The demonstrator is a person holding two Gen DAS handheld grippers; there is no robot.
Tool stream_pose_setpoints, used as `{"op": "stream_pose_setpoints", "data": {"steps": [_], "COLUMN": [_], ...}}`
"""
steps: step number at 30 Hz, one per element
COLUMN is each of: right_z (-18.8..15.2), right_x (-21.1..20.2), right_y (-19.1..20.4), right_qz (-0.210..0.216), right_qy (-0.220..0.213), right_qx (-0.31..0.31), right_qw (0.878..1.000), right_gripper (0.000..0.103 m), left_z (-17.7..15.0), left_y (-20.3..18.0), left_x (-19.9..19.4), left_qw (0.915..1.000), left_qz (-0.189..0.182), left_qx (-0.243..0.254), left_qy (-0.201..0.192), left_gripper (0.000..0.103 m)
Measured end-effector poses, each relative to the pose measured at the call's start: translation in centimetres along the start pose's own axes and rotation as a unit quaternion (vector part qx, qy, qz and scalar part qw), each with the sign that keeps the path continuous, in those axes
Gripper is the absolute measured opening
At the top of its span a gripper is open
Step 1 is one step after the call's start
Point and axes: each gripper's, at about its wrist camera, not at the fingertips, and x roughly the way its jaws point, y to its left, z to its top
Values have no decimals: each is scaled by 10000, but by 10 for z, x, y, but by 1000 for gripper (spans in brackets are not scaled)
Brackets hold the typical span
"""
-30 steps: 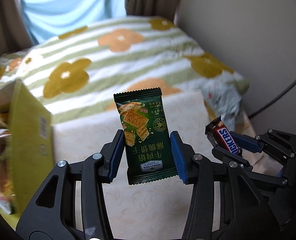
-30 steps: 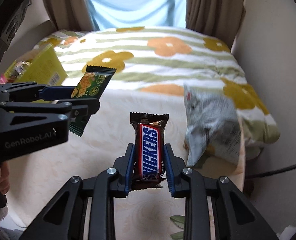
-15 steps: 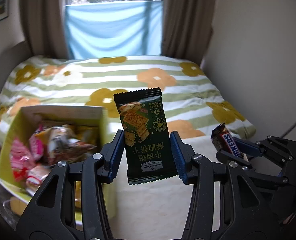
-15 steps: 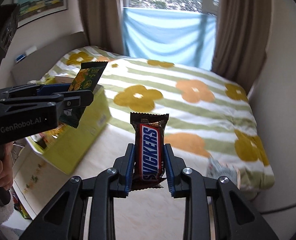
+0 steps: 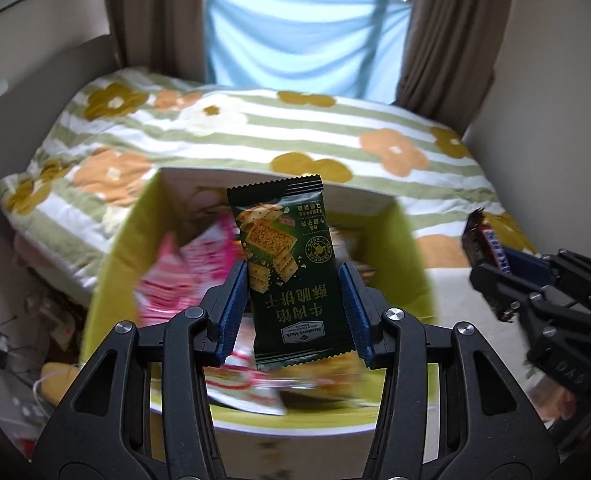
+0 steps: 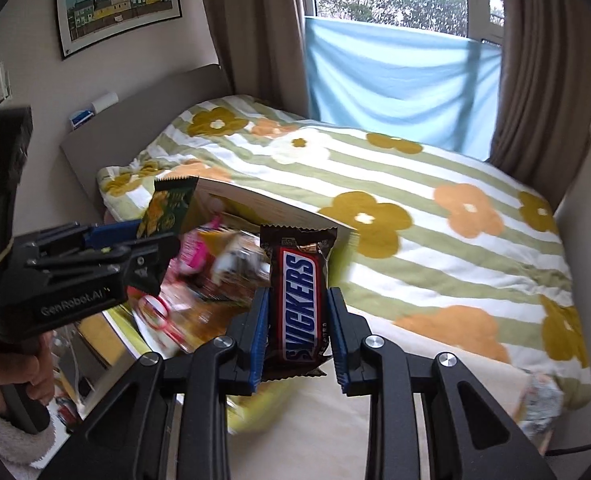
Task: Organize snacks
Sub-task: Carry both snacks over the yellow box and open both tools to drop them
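Left wrist: left gripper [image 5: 293, 308] clamps the green cracker packet [image 5: 289, 272] by its long edges, packet upright, top seal up. It hangs above the open yellow-green snack box [image 5: 411, 256], which already holds a pink packet [image 5: 187, 276] and other wrappers, blurred. Edge grip makes sense: a flat pack held this way should drop straight in once the jaws part. Right gripper [image 5: 495, 256] shows at the right edge, outside the box's right wall, carrying the Snickers bar [image 5: 489, 244].

Right wrist: right gripper [image 6: 297, 318] is closed on the Snickers bar [image 6: 300, 304], pinched across its width, logo facing the camera, bar upright. Snack box [image 6: 231, 196] sits ahead-left, up against the flowered bedspread [image 6: 435, 216]; the bar looks over the box's near-right corner, though depth is hard to judge. Left gripper [image 6: 143, 240] with the cracker packet [image 6: 171, 208] is further left over the box.

Judgement: both snacks staged for release into the box; neither let go yet. A silver bag [image 6: 543, 400] lies at the cream mat's [image 6: 475, 384] right edge, likely next.
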Motion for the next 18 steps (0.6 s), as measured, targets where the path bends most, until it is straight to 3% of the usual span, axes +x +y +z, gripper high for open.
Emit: {"op": "stream_pose_setpoints", "data": {"steps": [5,8,12,18], "right_z": [12,12,6,-5], "right_x": [29,44,54,56], "right_y": [29,39,44,34], "right_qz": [86,30,-124,-477], "right_qy": [126,230,403,688], "right_qx": [200,384,670,971], "right_qw": [9997,9990,9969,9917], "right_gripper": [26,26,26,26], "left_z": [2,1,-4,-10], "left_y": [46,55,50,42], "left_x": [26,40,53,69], "left_qw": [9993,9978,9940,9886], "left_qz": [-75,-281,-520,-732], "left_qx": [127,266,678,804], "left_qy": [333,531,683,1042], "left_gripper": [43,43,43,46]}}
